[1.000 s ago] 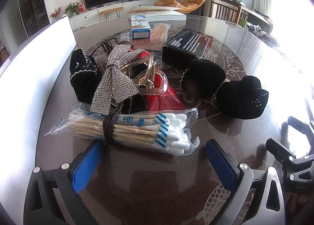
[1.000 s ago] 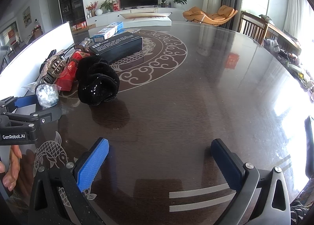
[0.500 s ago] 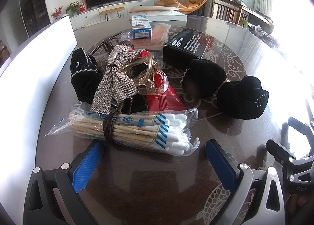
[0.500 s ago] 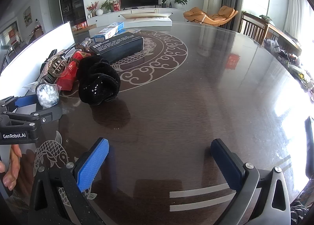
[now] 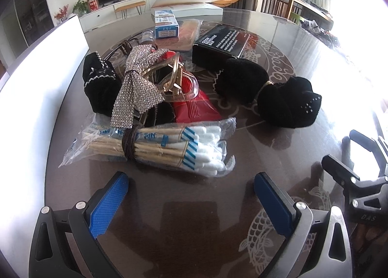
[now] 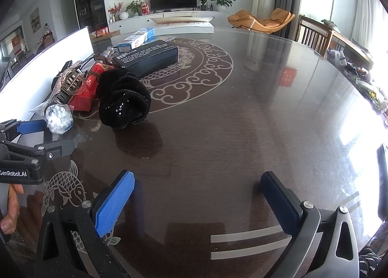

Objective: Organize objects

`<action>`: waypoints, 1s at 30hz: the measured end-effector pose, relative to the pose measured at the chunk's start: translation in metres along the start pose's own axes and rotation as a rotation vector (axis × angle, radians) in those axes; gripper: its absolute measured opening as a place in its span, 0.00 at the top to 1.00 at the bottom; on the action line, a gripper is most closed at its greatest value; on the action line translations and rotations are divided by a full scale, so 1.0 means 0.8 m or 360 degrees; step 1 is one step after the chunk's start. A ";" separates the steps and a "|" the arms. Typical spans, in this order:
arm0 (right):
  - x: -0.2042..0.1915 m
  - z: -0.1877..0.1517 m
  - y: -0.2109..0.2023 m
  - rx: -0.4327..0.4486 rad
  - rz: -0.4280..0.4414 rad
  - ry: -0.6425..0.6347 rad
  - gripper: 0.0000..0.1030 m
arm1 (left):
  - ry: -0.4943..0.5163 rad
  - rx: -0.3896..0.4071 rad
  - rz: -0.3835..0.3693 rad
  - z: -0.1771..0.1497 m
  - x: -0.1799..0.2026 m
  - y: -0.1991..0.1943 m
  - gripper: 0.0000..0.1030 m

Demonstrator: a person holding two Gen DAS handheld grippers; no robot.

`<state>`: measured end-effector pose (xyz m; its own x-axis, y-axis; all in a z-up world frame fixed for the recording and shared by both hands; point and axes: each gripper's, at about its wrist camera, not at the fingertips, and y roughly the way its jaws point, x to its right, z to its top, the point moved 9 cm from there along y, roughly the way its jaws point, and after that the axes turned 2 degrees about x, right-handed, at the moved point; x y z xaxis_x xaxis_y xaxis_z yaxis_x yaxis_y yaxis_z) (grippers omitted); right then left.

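A pile of small items lies on the dark round table. A clear bag of cotton swabs lies just beyond my open, empty left gripper. Behind it are a rhinestone bow, a clear hair claw, a red packet and black velvet bows. My right gripper is open and empty over bare table, right of the pile; a black bow and the swab bag lie at its far left.
A black box and a blue-white box lie behind the pile. A white panel runs along the table's left side. The right gripper's body shows at the left view's right edge. Chairs stand beyond the table.
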<state>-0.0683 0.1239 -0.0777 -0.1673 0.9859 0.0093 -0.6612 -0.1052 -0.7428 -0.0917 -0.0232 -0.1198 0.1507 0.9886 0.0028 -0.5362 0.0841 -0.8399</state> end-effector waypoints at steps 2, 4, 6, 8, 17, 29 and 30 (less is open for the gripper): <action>0.000 0.000 0.000 0.0000 0.0000 0.0000 0.00 | 0.0018 -0.0029 -0.0011 -0.011 0.001 -0.007 0.00; 0.000 0.001 0.000 0.0001 0.0001 0.0000 0.00 | 0.0025 -0.0044 -0.0018 -0.022 0.000 -0.013 0.00; -0.001 0.000 0.000 0.0001 0.0003 -0.0001 0.00 | 0.0018 -0.0042 -0.0060 -0.031 -0.001 -0.023 0.00; -0.001 0.000 0.000 0.0003 0.0008 -0.0005 0.00 | -0.0011 -0.0025 -0.0126 -0.036 -0.002 -0.032 0.00; -0.006 -0.001 0.001 0.0002 0.0037 -0.0036 0.00 | -0.0121 0.0031 -0.0190 -0.032 -0.018 -0.051 0.00; -0.006 -0.001 0.001 0.0005 0.0038 -0.0035 0.00 | -0.0257 0.0042 -0.0198 -0.013 -0.040 -0.055 0.00; -0.006 -0.001 0.001 0.0006 0.0038 -0.0035 0.00 | -0.0270 0.0050 -0.0202 -0.007 -0.041 -0.055 0.00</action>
<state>-0.0671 0.1189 -0.0790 -0.1989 0.9800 0.0066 -0.6594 -0.1289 -0.7407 -0.0685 -0.0602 -0.0861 0.0783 0.9765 0.2008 -0.5477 0.2105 -0.8098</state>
